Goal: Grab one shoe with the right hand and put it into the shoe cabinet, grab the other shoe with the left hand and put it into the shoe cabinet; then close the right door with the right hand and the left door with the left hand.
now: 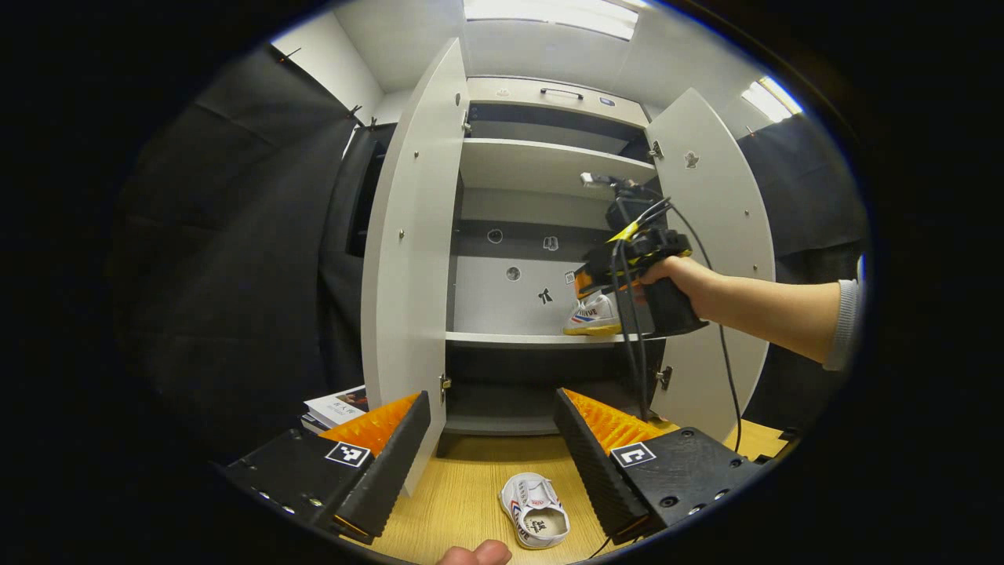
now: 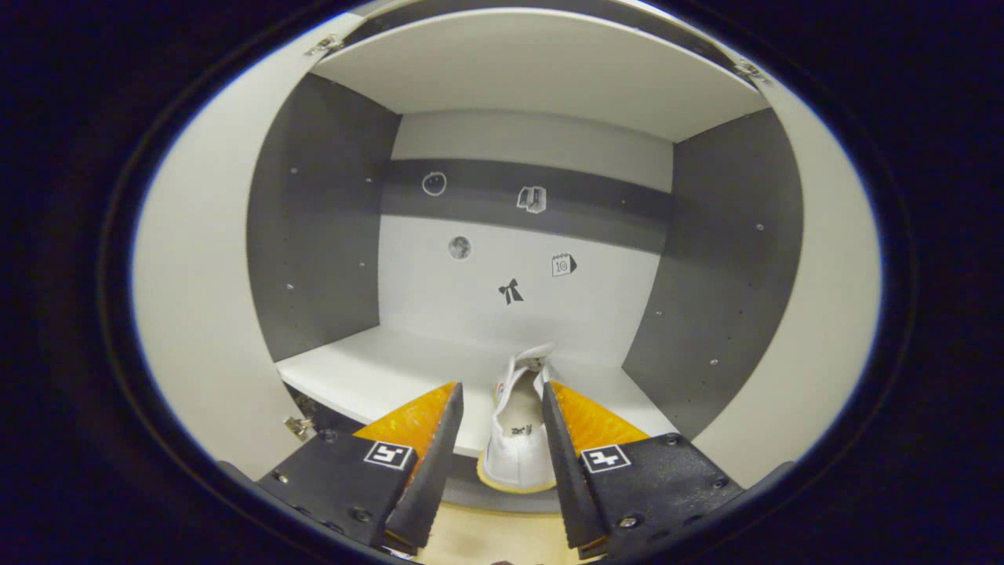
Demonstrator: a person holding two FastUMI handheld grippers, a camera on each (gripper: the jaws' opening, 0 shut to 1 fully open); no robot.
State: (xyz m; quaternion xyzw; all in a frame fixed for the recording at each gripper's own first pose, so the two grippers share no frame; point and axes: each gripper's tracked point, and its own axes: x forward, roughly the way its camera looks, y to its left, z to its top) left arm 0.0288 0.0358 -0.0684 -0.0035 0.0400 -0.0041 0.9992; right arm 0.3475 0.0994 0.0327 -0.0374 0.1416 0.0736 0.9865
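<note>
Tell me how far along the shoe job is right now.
Nothing is finished yet. In hand: the right gripper is placing the first shoe at the front edge of the cabinet shelf. Left: the second shoe lies on the table below the open left gripper, and both doors are open.

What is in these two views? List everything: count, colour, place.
Shoe on shelf: one, white, at the middle shelf's front edge, between the right gripper's fingers.
Shoe on table: one, white, before the cabinet.
Shoe cabinet: one, white and grey, on the table, both doors open.
Left door: one, white, open.
Right door: one, white, open.
Books: small stack, left of the cabinet.
Table: one, light wood.
Left gripper: open, above the table.
Right gripper: at the shelf; grip unclear.
Hand: holding the right gripper.
</note>
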